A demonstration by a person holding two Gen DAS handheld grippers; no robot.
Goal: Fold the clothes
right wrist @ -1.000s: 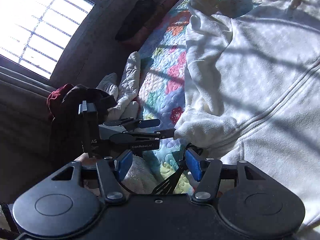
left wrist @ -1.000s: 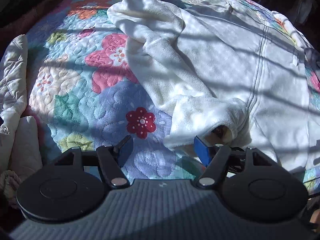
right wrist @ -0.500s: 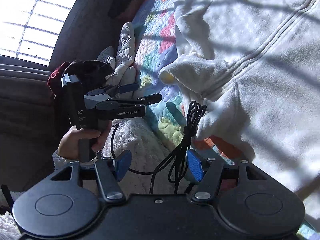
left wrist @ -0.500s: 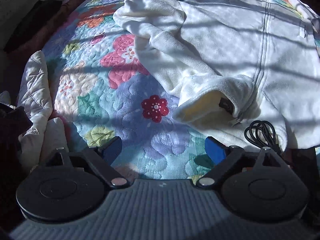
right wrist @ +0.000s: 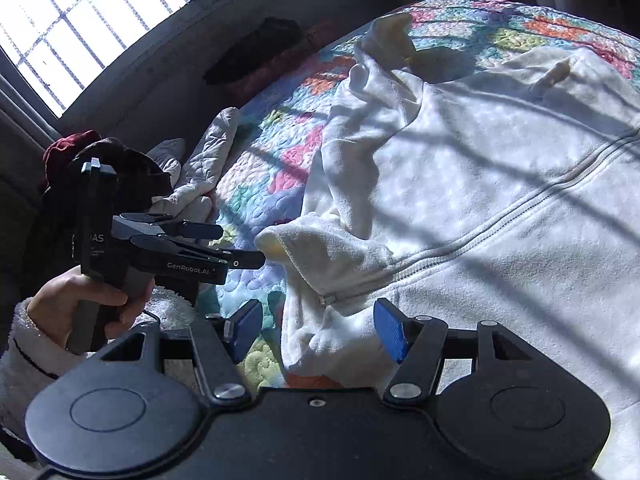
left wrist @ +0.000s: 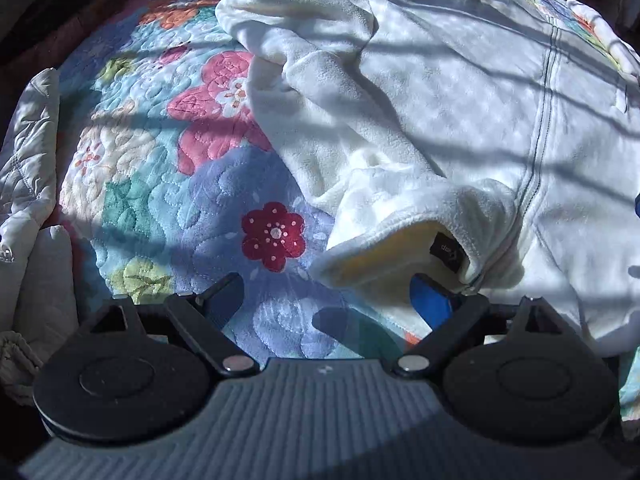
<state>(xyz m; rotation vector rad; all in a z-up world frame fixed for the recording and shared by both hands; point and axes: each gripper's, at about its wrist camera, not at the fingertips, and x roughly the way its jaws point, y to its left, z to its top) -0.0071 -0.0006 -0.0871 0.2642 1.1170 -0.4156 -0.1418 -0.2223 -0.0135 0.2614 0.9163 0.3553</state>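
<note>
Your left gripper (left wrist: 326, 294) gapes wide, its right pad at the collar (left wrist: 404, 232) of the white fleece jacket (left wrist: 460, 120). Your right gripper (right wrist: 318, 330) also stands wide over the jacket's hem corner. The jacket spreads toward twelve o'clock across the floral quilt (left wrist: 168, 184).

A home bedroom: floral quilt (left wrist: 192, 184) (sunlit), barred window (right wrist: 92, 20), heaped clothes (right wrist: 100, 160).

Bare quilt (left wrist: 208, 208) left — jacket (left wrist: 460, 128) right
</note>
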